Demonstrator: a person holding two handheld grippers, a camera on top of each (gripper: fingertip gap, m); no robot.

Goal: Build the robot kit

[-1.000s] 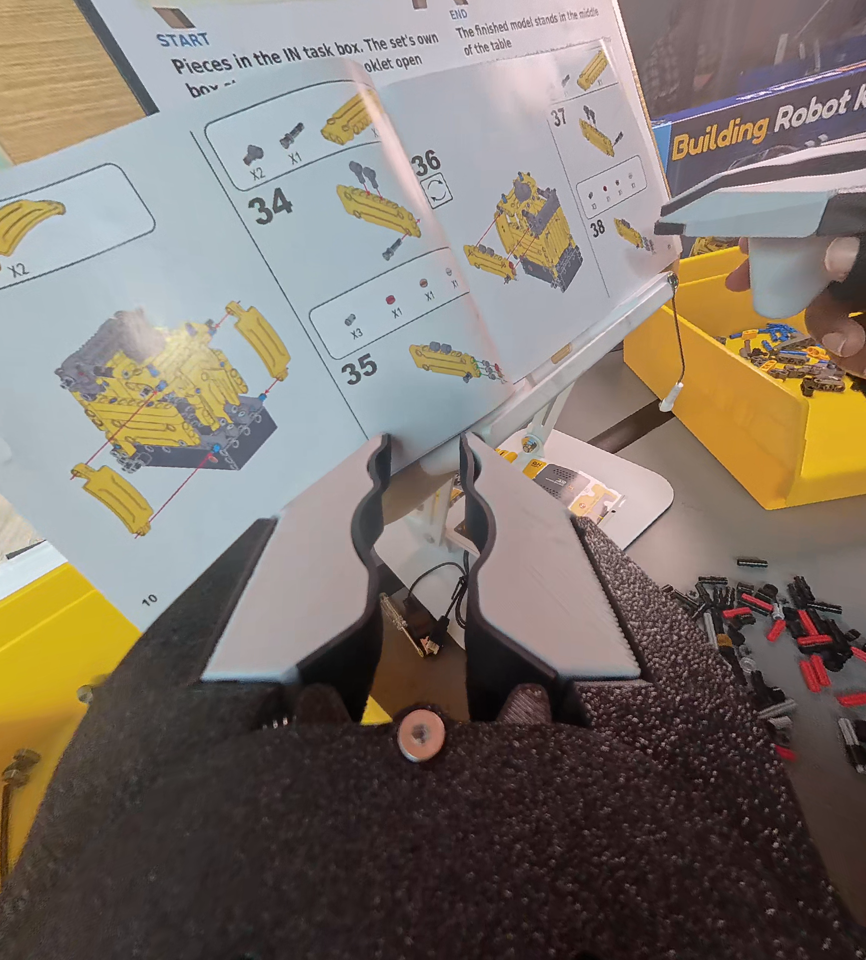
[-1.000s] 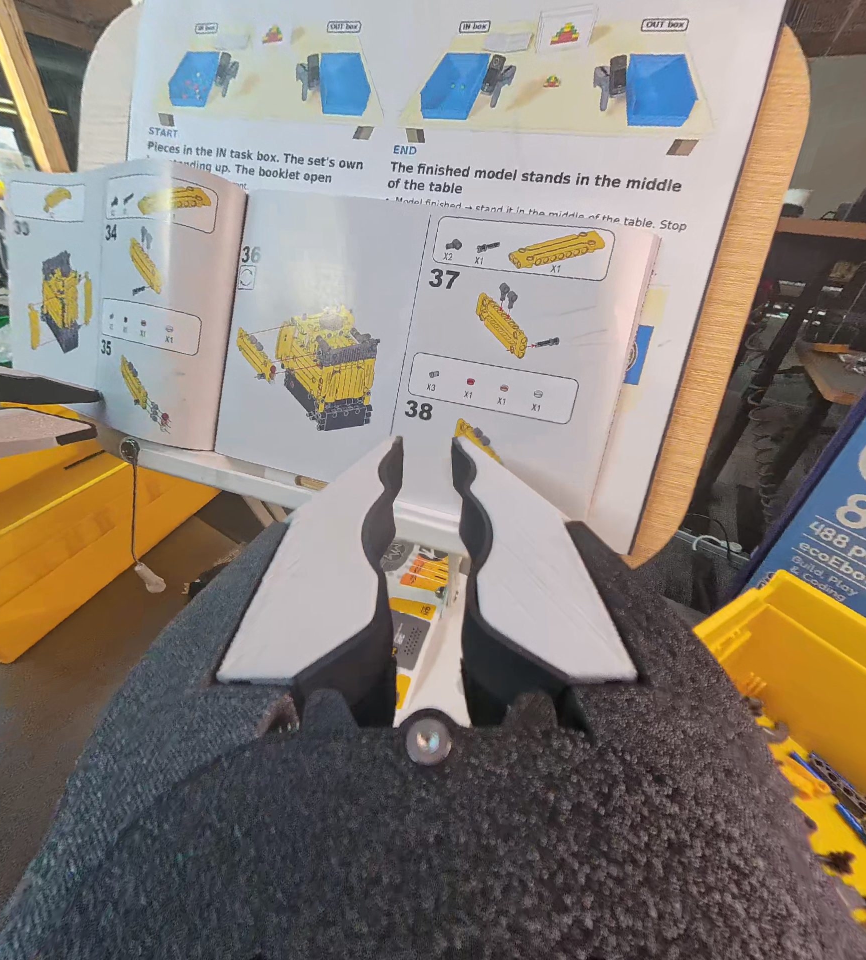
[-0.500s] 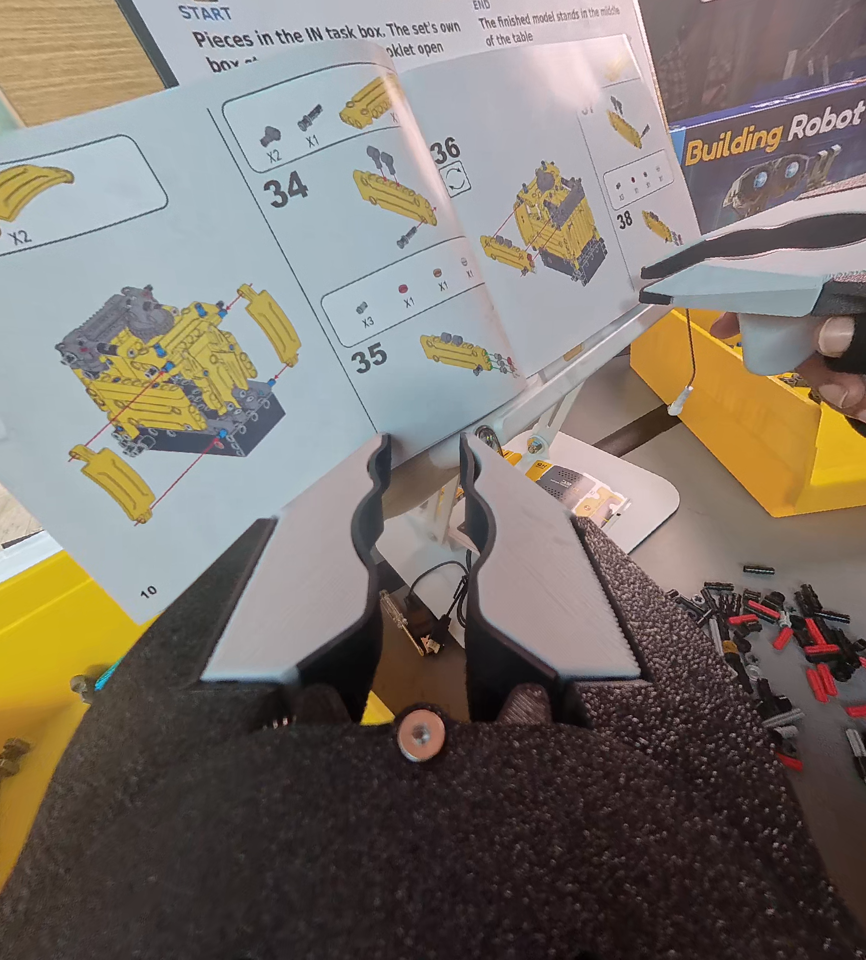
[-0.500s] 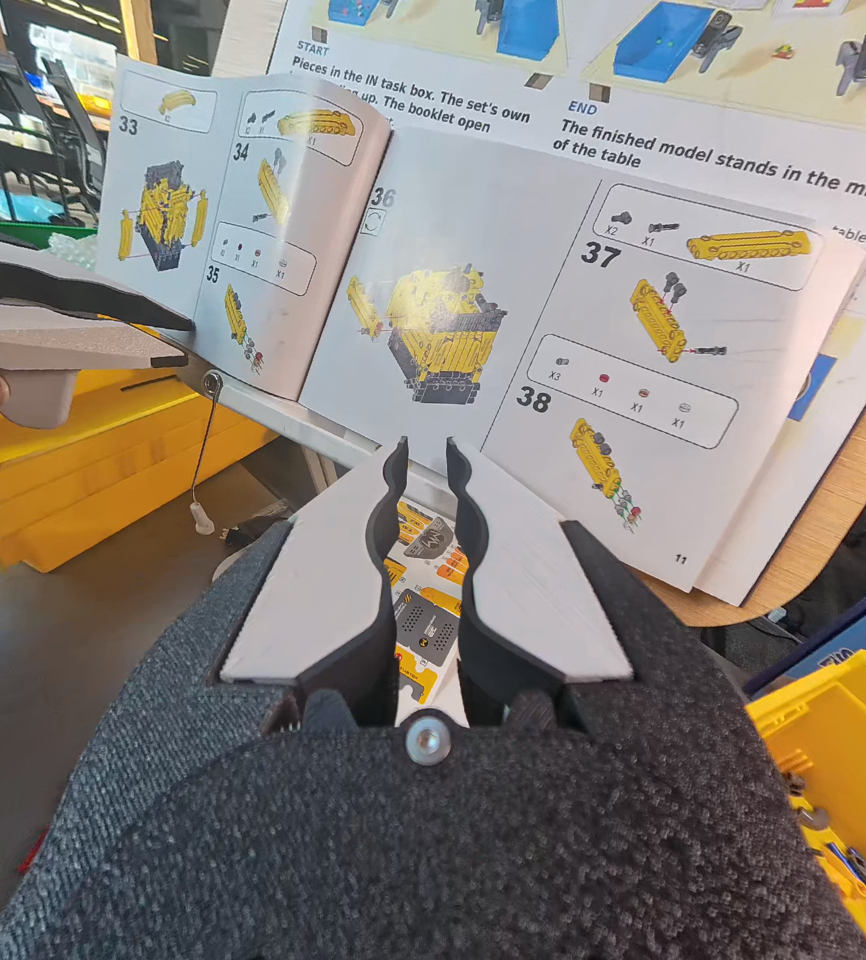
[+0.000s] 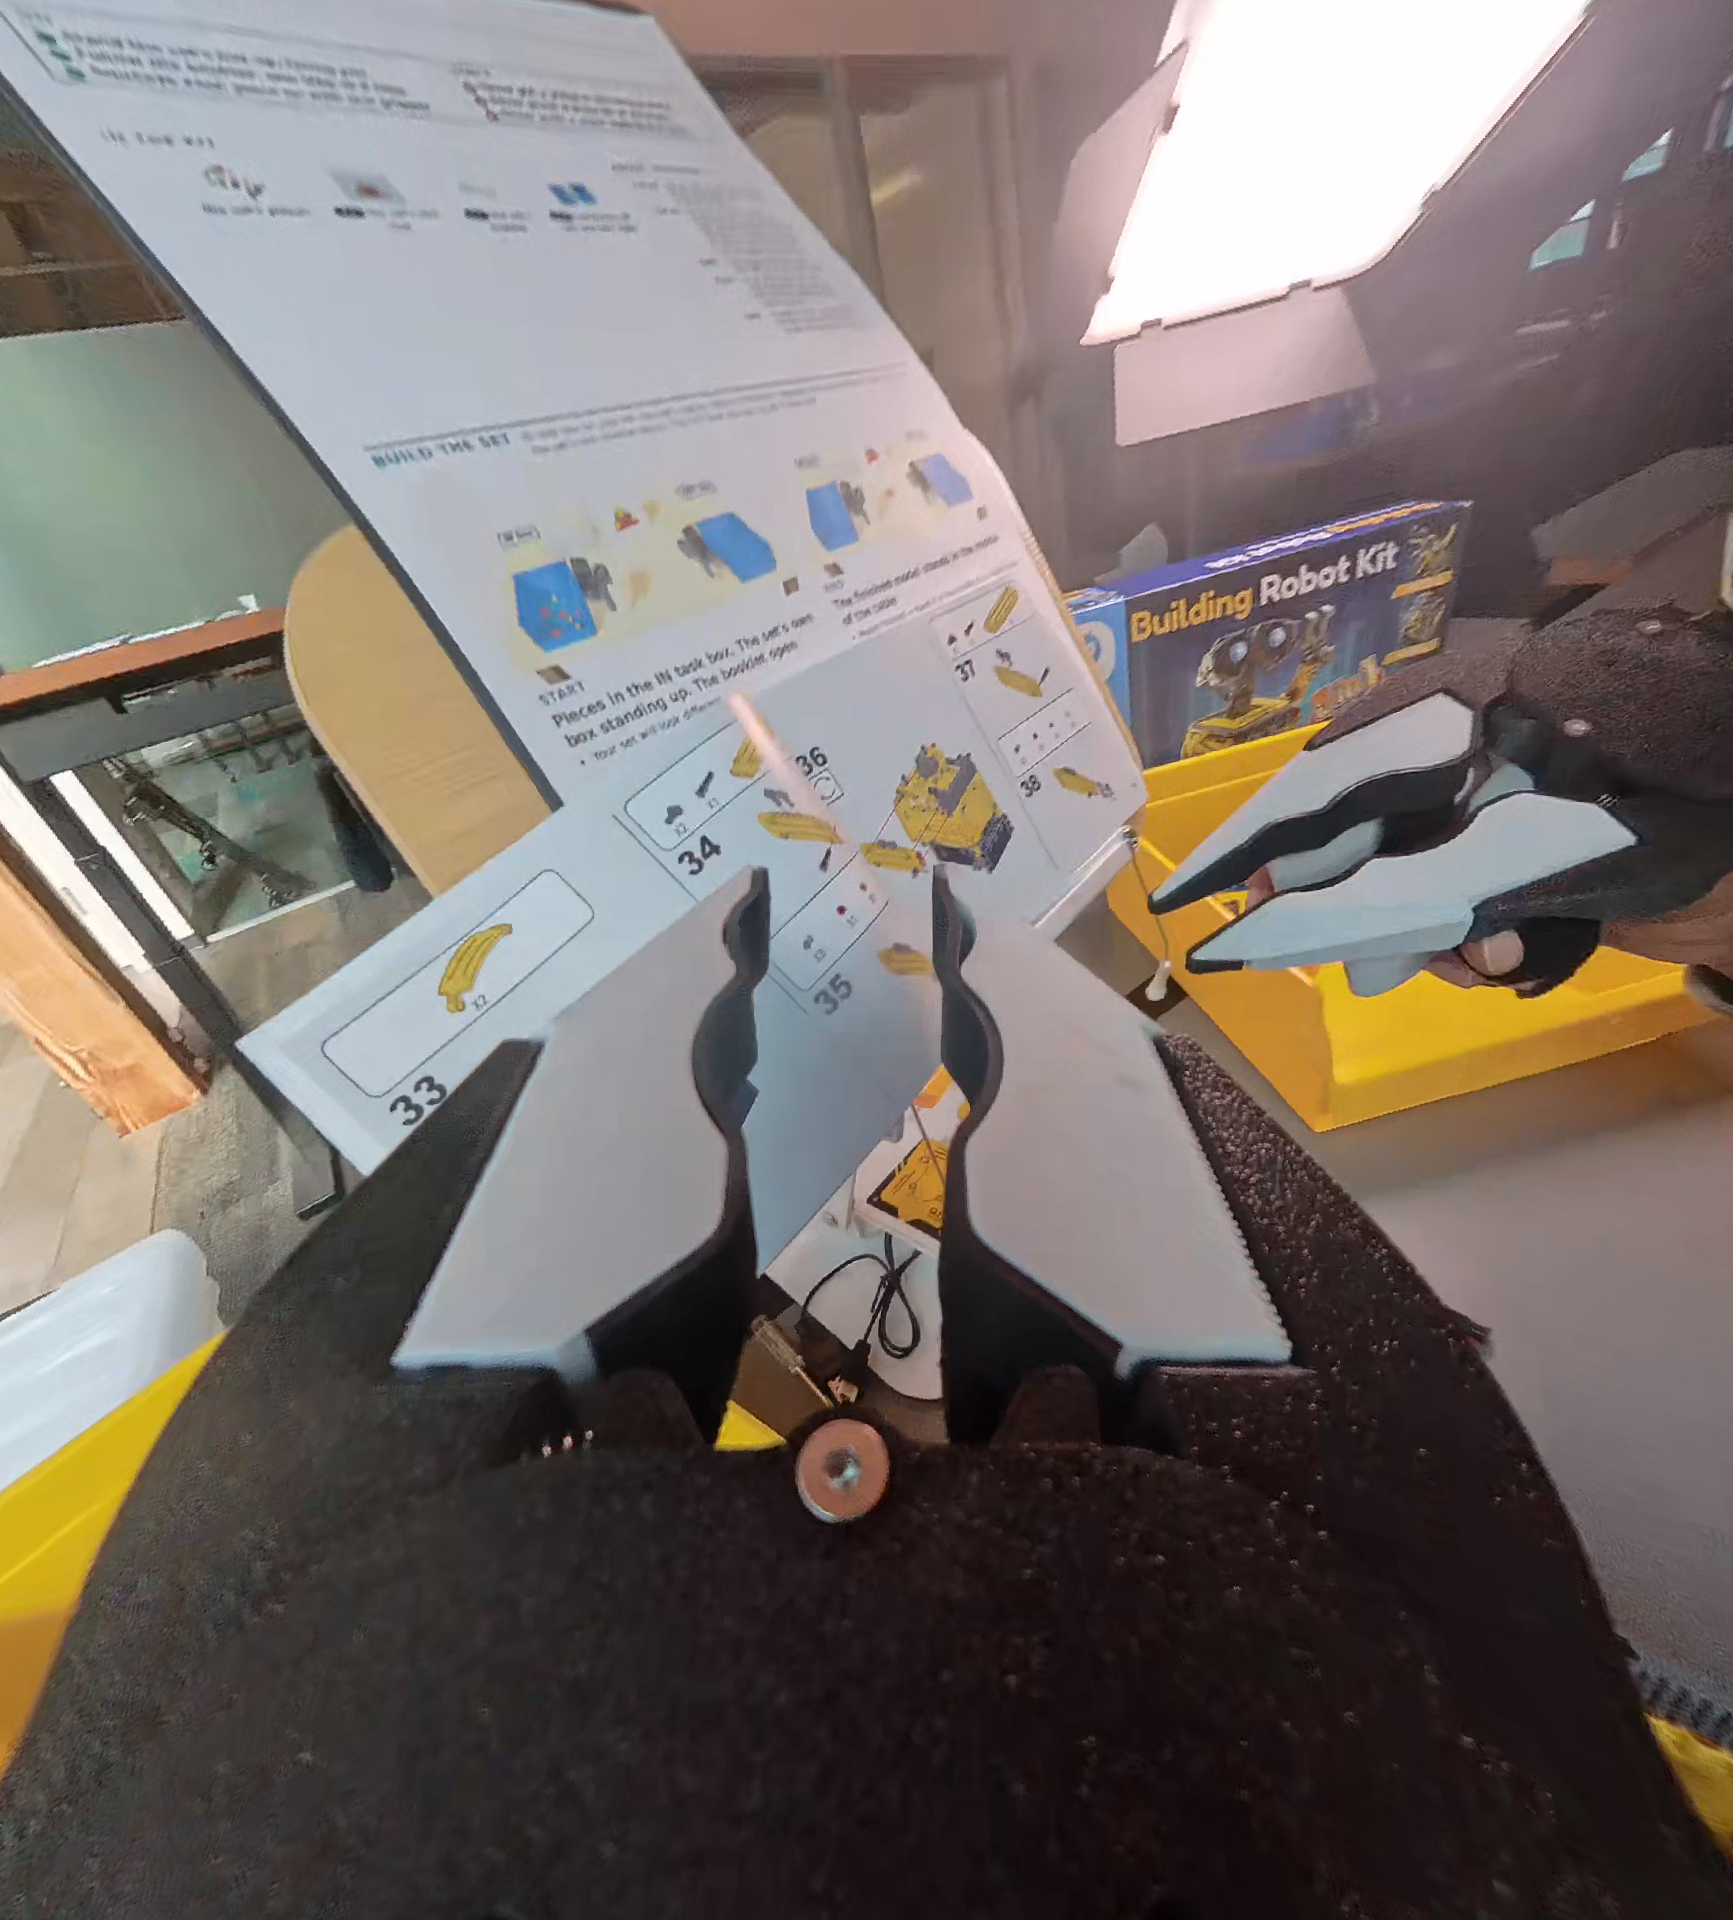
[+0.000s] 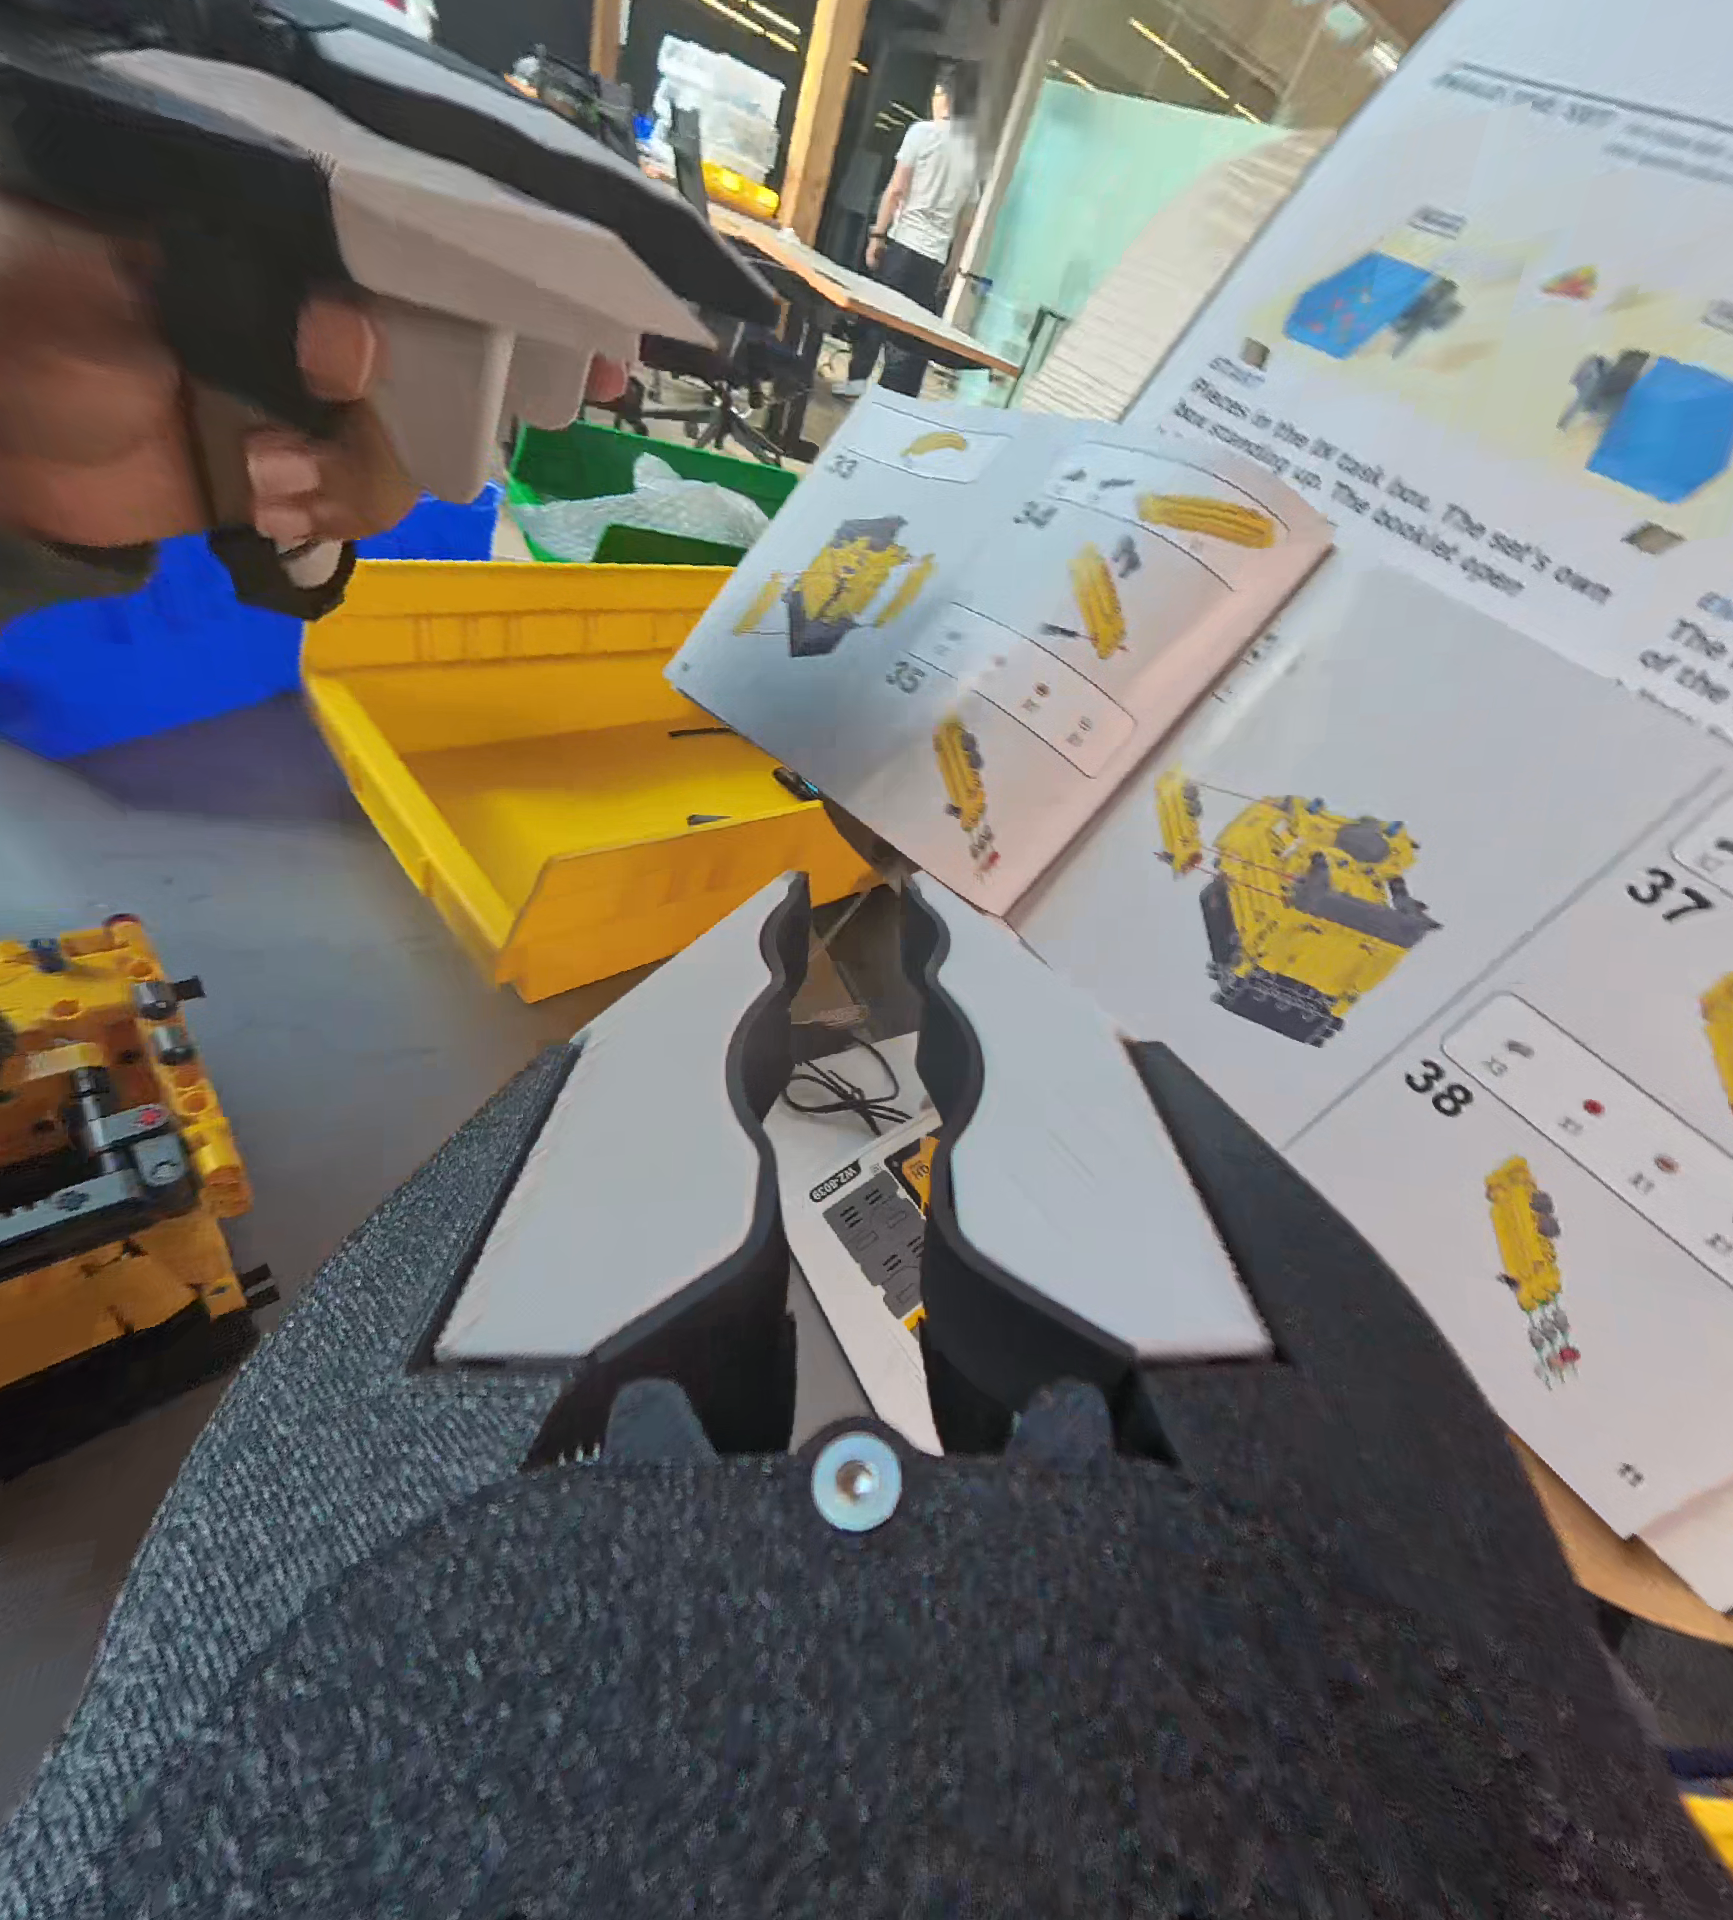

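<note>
Holding: nothing is held by either gripper.
Left gripper (image 5: 849,906): narrowly parted, booklet (image 5: 550,935) seen ahead.
Right gripper (image 6: 854,906): narrowly parted, yellow bin (image 6: 529,748) seen ahead-left.

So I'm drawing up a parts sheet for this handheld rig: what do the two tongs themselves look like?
Both match: the left tongs and right tongs each have two flat, light grey fingers that taper to a point, with wavy black inner edges. Their bodies are wrapped in dark speckled fabric, with a silver screw and washer at the centre. The right one carries a white label, and the hand holding it wears a black fingerless glove.

Print shows on the open booklet (image 5: 529,966), white poster (image 5: 529,312) (partly blurred) and blue box (image 5: 1277,644).
</note>
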